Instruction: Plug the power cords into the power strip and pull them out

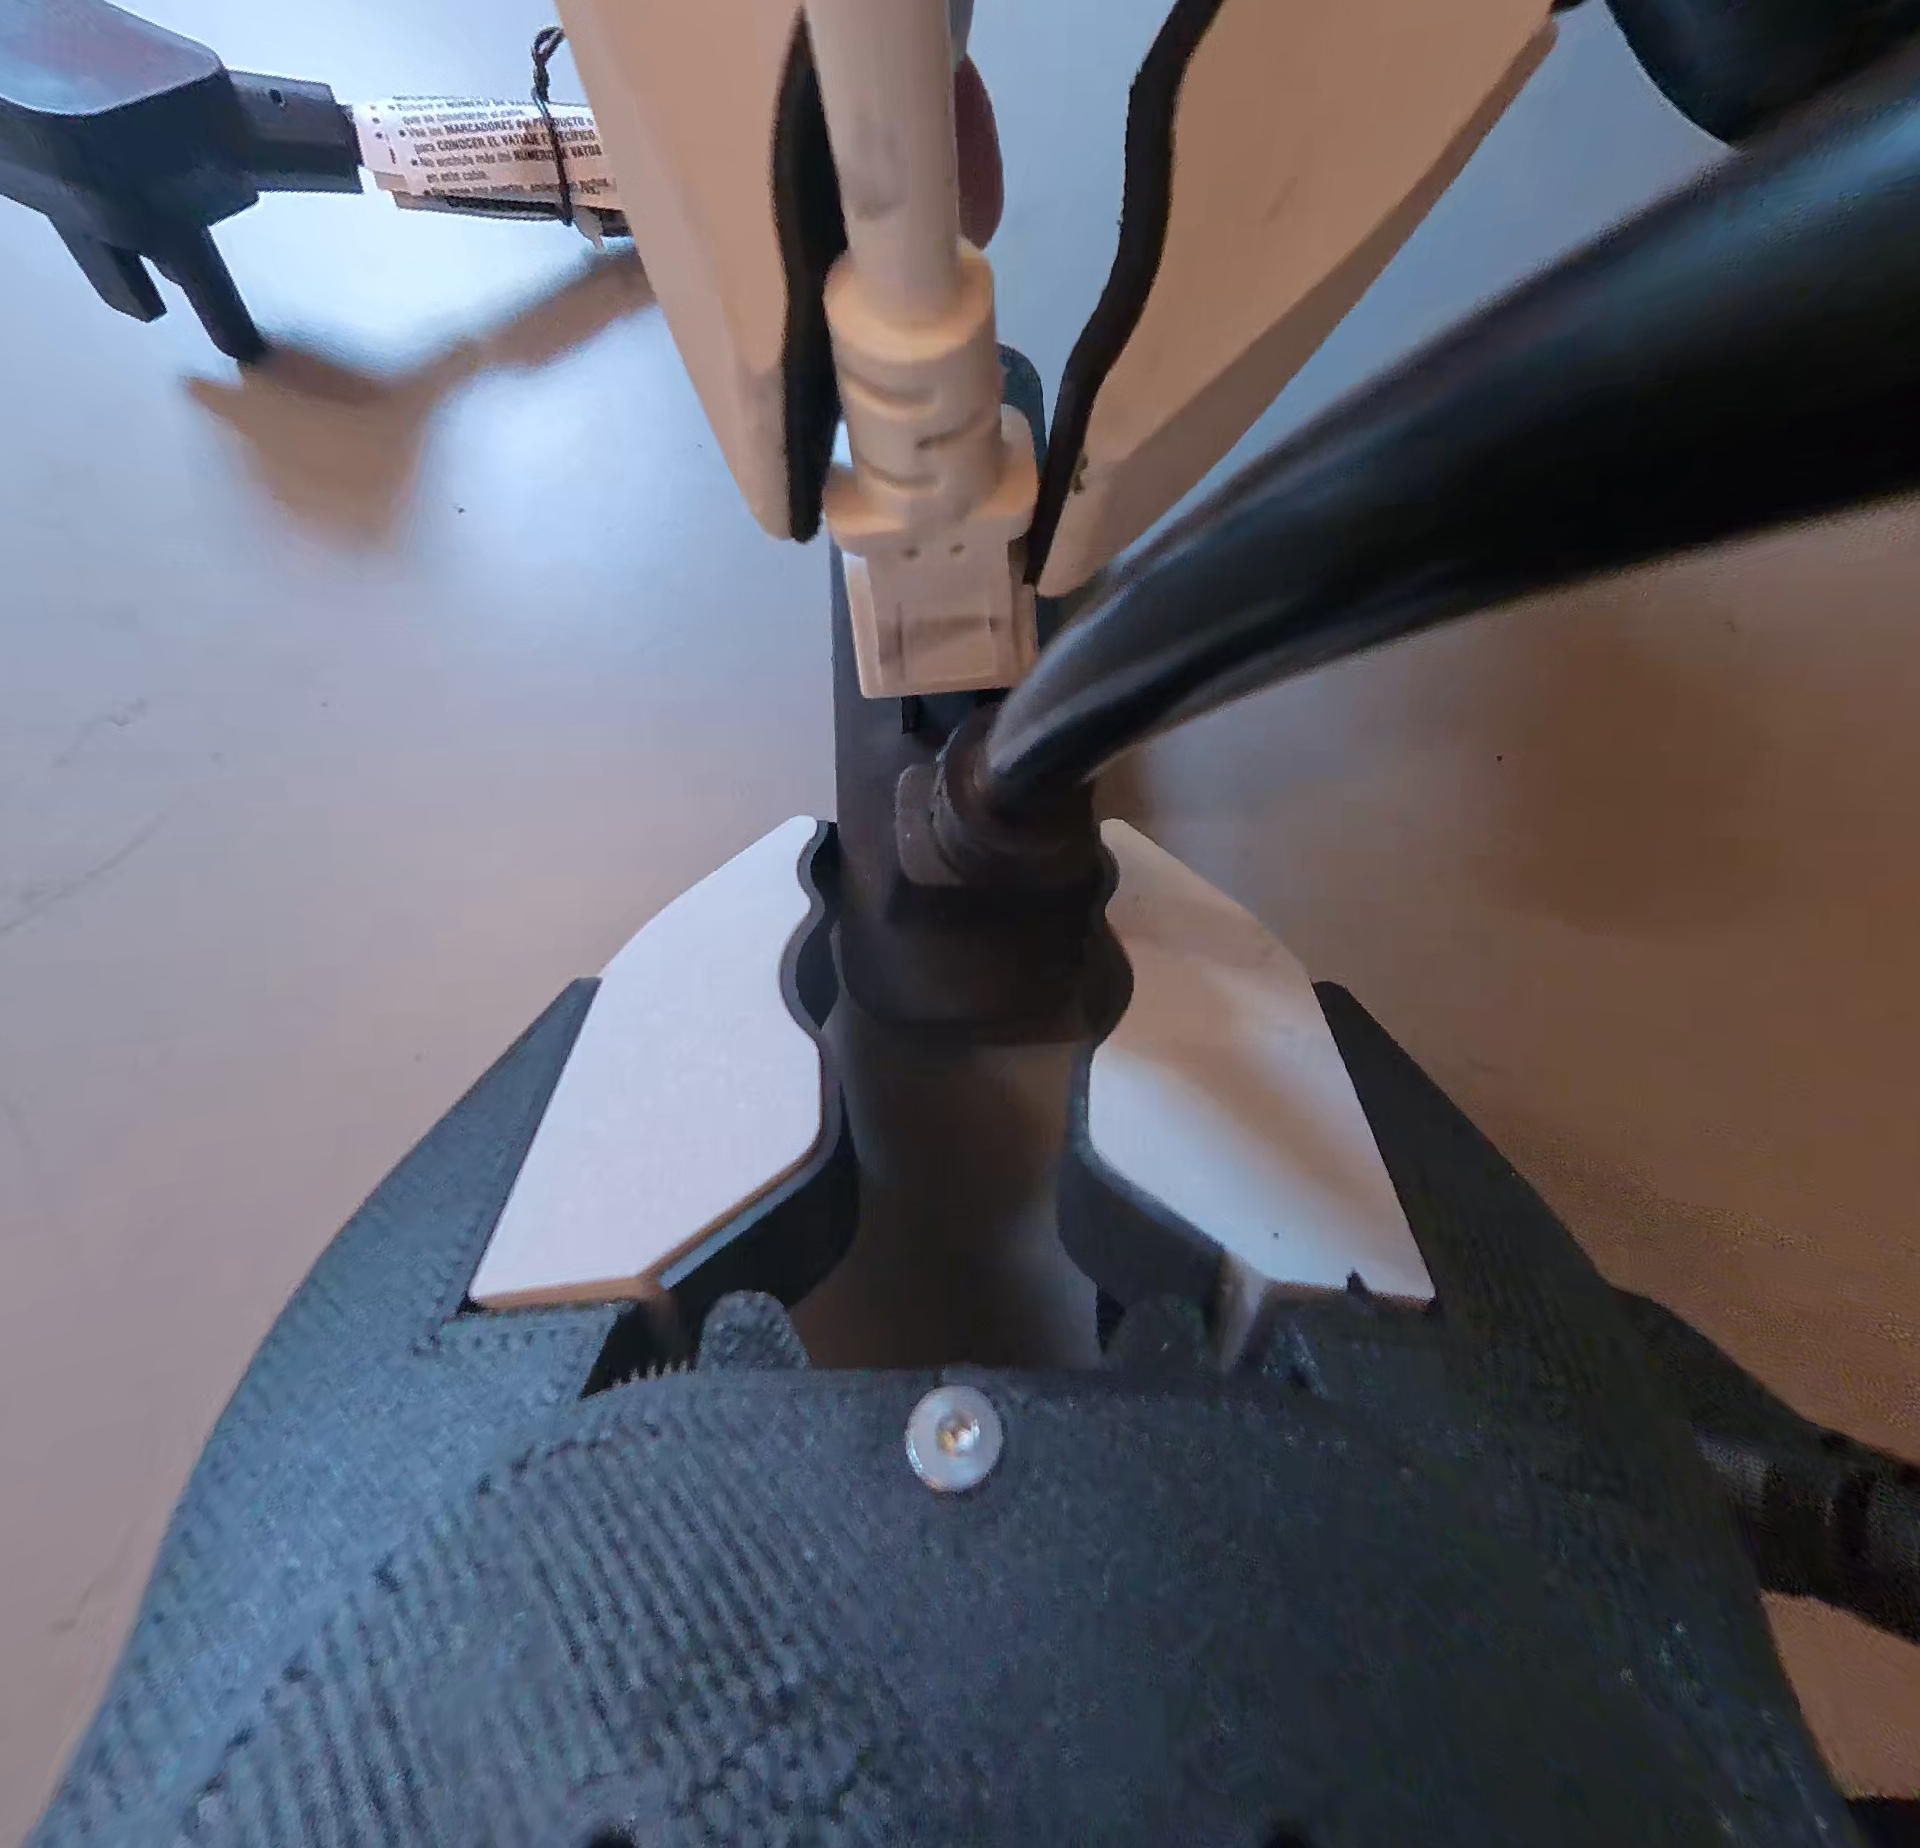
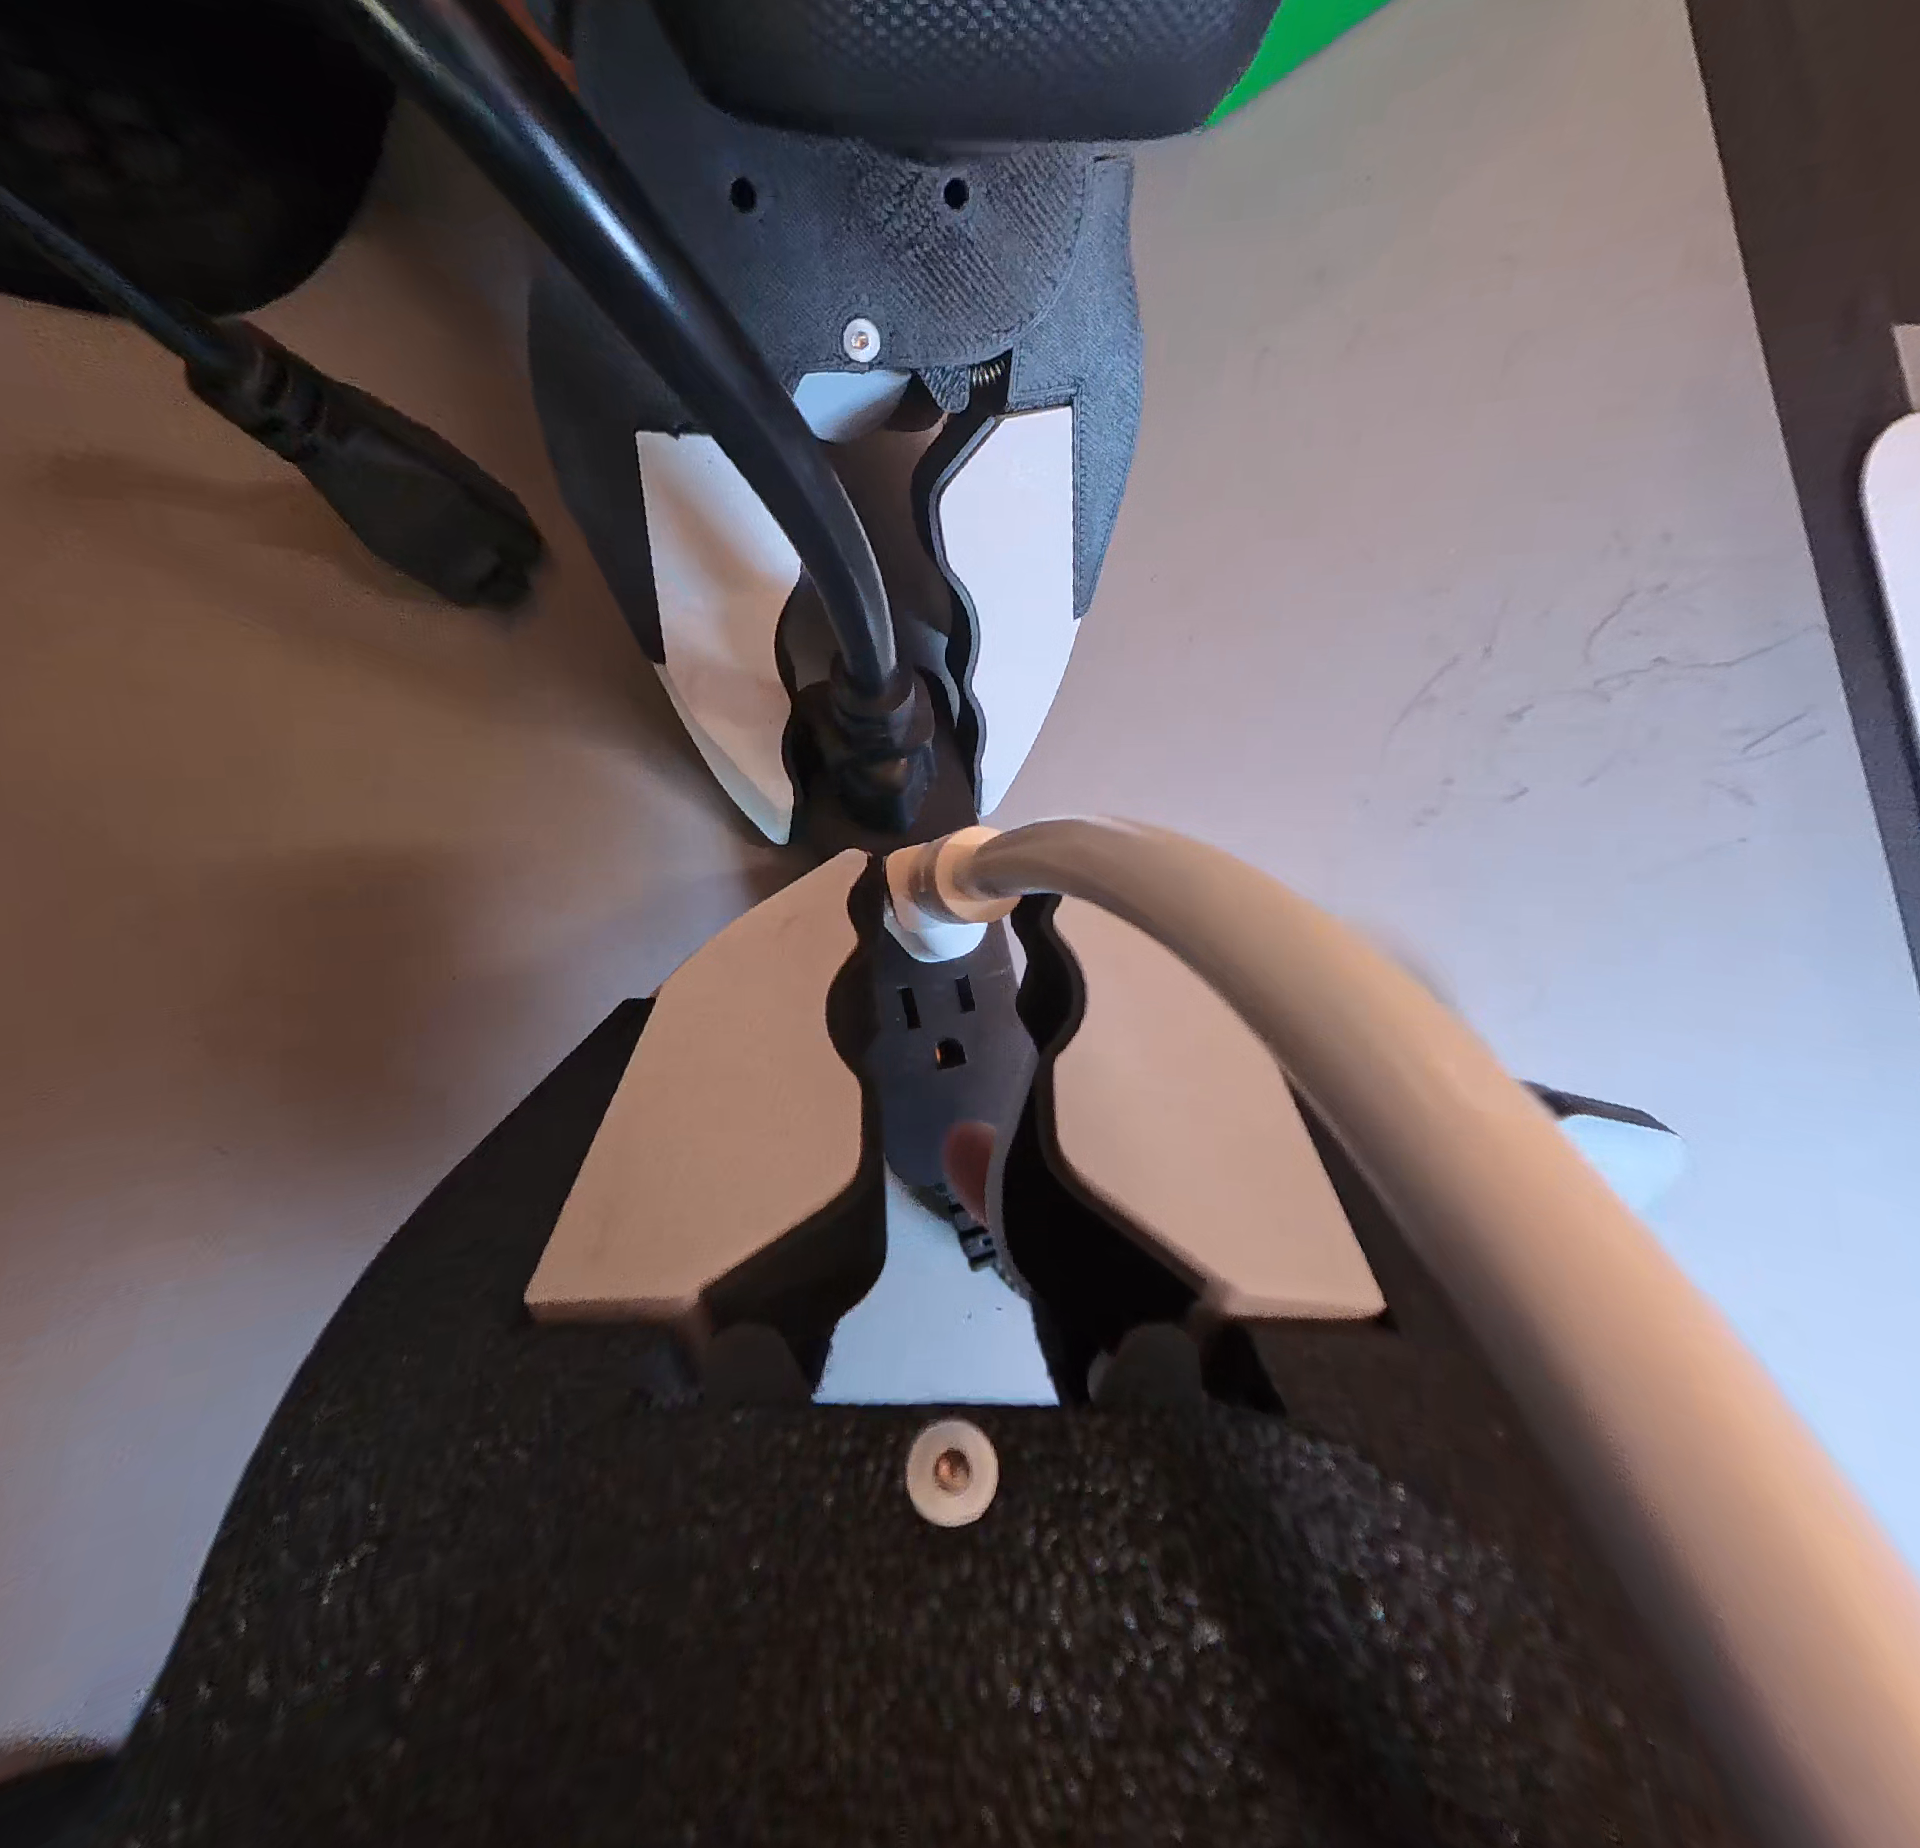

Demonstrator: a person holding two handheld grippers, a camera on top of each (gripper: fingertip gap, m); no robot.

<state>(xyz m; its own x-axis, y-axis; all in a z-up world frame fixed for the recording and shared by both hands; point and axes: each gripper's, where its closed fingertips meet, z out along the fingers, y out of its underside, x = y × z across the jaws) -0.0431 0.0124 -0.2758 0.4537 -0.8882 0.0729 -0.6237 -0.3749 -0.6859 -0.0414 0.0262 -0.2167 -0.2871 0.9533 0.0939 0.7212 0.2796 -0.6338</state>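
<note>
Left gripper [image 1: 961, 925]: clamped on black plug [image 1: 977, 863] seated in power strip [image 2: 935, 1060].
Right gripper [image 2: 940, 925]: apparently closed on white plug [image 2: 930, 925], just beside.
Bench [image 1: 364, 759]: open left of strip.

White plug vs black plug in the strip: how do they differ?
White plug is pale, black plug dark. Right gripper clamps the white plug; left gripper the black plug. White plug adjoins an empty outlet; black plug sits beyond it. Both look seated in the strip.
</note>
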